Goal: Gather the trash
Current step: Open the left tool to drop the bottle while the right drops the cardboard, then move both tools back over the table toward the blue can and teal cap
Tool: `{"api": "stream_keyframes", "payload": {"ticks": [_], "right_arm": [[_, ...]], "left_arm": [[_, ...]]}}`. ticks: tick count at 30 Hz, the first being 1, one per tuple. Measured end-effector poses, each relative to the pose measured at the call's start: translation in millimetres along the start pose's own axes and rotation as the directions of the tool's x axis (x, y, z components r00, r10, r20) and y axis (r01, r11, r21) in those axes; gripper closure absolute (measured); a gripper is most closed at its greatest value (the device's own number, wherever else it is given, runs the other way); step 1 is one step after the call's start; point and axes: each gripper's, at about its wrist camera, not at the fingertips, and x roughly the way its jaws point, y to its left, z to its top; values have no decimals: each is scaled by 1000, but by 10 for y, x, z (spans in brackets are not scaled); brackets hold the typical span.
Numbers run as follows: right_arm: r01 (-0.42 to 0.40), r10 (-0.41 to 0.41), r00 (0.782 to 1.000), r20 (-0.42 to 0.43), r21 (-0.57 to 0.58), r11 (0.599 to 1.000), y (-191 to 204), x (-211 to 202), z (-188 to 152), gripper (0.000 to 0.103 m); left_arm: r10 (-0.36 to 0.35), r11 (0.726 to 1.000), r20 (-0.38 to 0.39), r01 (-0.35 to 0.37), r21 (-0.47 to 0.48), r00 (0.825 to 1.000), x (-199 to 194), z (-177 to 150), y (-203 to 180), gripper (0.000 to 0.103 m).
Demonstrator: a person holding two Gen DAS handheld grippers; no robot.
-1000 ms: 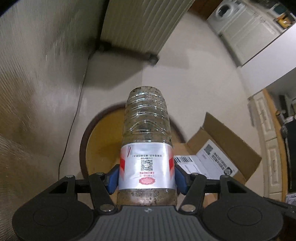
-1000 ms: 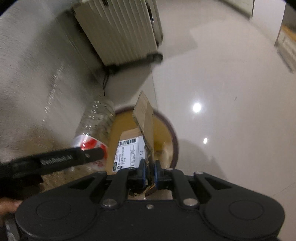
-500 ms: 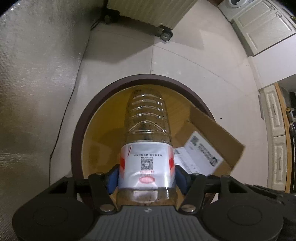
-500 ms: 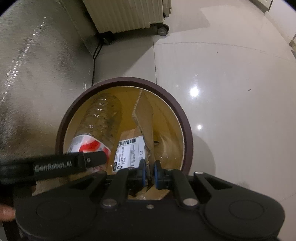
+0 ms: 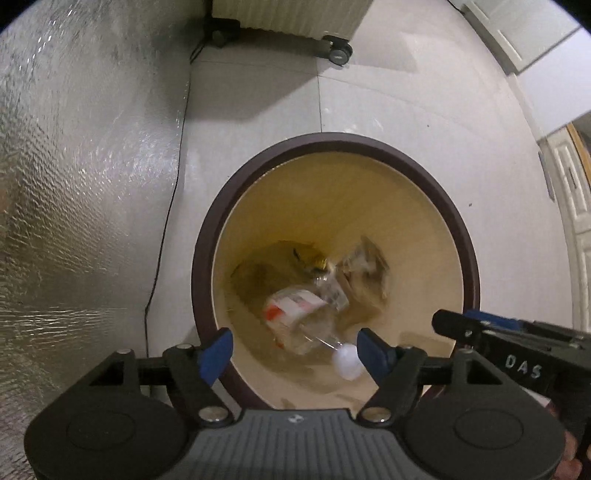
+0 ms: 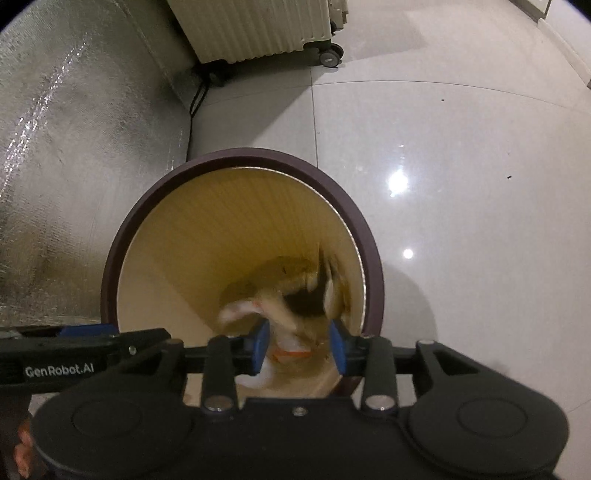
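Foil-like silver sheeting (image 5: 74, 177) covers the left of the scene, with a thin black cable (image 5: 166, 236) running along its edge on the tiled floor (image 5: 388, 107), and a ribbed white heater on wheels (image 5: 291, 18) stands behind. Next to the sheeting is the round bin (image 5: 280, 147) with a dark rim and yellowish inside wall.

Above the near rim the left hand-held gripper (image 5: 293, 350) points down into the bin; its jaws are opening and nothing is pressed between them. Below it, deep in the bin, the plastic bottle (image 5: 306, 317) with a red and white label lies tilted and blurred, its white cap toward the camera. To its right is the cardboard piece (image 5: 365, 269), also blurred (it seems to be falling or just landing, but I cannot tell which).

The right hand-held gripper (image 6: 300, 347) is just beside the left one, over the same bin. Its jaws are opening too, with no thing clamped.

As a judgement: the bottle is light, thin and smooth, so it can slip or dent; the labelled middle is the best place to grip. The cardboard is light and stiff enough, and one free edge or flap is good to pinch
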Motion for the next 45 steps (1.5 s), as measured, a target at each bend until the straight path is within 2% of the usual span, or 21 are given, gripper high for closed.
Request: {"api": "stream_keyframes", "payload": {"ticks": [2, 9, 13, 16, 18, 20, 23, 25, 27, 32, 39, 45], "right_arm": [[-14, 14, 1000, 2, 10, 1000, -36, -51, -30, 64], [-22, 22, 1000, 7, 10, 1000, -64, -160, -74, 63], [-29, 29, 999, 23, -3, 1000, -15, -216, -43, 61], [-15, 16, 999, 45, -17, 1000, -6, -363, -86, 51], [-3, 3, 998, 61, -12, 1000, -10, -464, -107, 37], [2, -1, 997, 73, -4, 1000, -37, -562, -143, 28], [18, -19, 997, 79, 2, 1000, -49, -671, -179, 26], [20, -19, 996, 87, -2, 1000, -59, -727, -209, 21], [15, -14, 997, 82, -6, 1000, -77, -777, -235, 9], [62, -59, 992, 112, -22, 998, -58, -959, -340, 0], [95, -92, 985, 147, -11, 995, -63, -1188, -483, 0], [88, -87, 981, 175, 4, 996, -43, -1444, -581, 0]], "left_arm": [[18, 1000, -2, -18, 20, 1000, -12, 4, -23, 21], [48, 998, 5, -48, 51, 999, -198, -44, -48, 17], [74, 996, 2, -74, 54, 997, -331, -111, 8, 12], [93, 995, 1, -93, 48, 996, -412, -127, -2, 9], [97, 994, 6, -97, 43, 995, -479, -151, 14, 5], [99, 994, 12, -99, 40, 995, -553, -172, 22, 2], [101, 994, 21, -102, 35, 995, -670, -203, 37, 0], [100, 994, 32, -101, 32, 994, -761, -232, 41, 0], [106, 994, 33, -107, 34, 994, -835, -255, 47, 0], [122, 992, 52, -123, 33, 991, -1017, -337, 80, 0], [137, 989, 74, -141, 49, 988, -1254, -476, 61, 0], [137, 987, 116, -145, 63, 984, -1524, -586, -22, 0]]}}
